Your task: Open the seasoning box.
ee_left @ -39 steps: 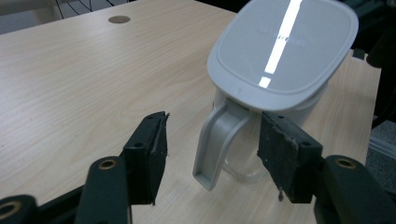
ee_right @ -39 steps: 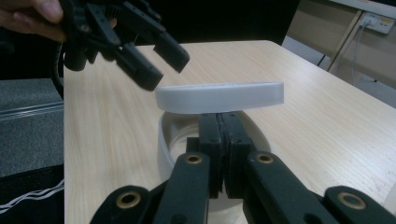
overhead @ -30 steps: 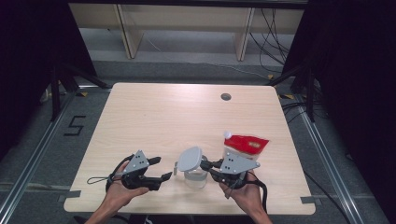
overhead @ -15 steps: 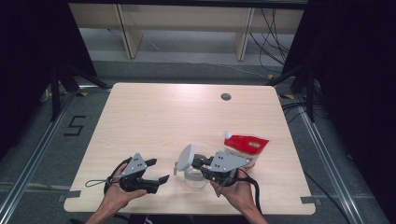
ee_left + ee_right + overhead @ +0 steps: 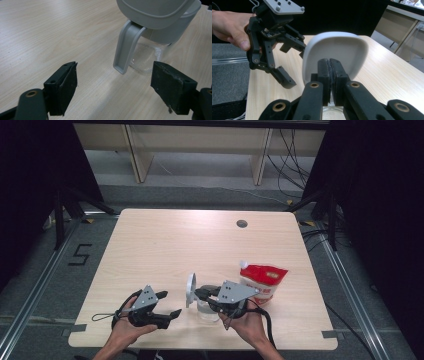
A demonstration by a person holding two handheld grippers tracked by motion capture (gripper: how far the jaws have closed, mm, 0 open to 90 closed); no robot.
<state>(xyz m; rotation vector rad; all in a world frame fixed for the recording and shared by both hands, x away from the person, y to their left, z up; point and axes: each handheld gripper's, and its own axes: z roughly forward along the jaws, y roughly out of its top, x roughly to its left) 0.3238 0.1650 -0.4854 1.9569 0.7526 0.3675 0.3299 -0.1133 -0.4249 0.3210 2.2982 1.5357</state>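
Lid (image 5: 190, 289) now upright — clear jug (image 5: 150, 53) handle (image 5: 123, 47) plain from left gripper (image 5: 170, 304).

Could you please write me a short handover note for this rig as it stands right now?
Left gripper: open, jaws just been opening, nothing between them, facing the jug's handle.
Right gripper: shut, tips against the inside of the grey lid.
Clear jug stands near the table's front edge; red pouch lies beside it, capped.
Done: lid tipped up.
Left: probably steady the jug and fill it from the pouch.
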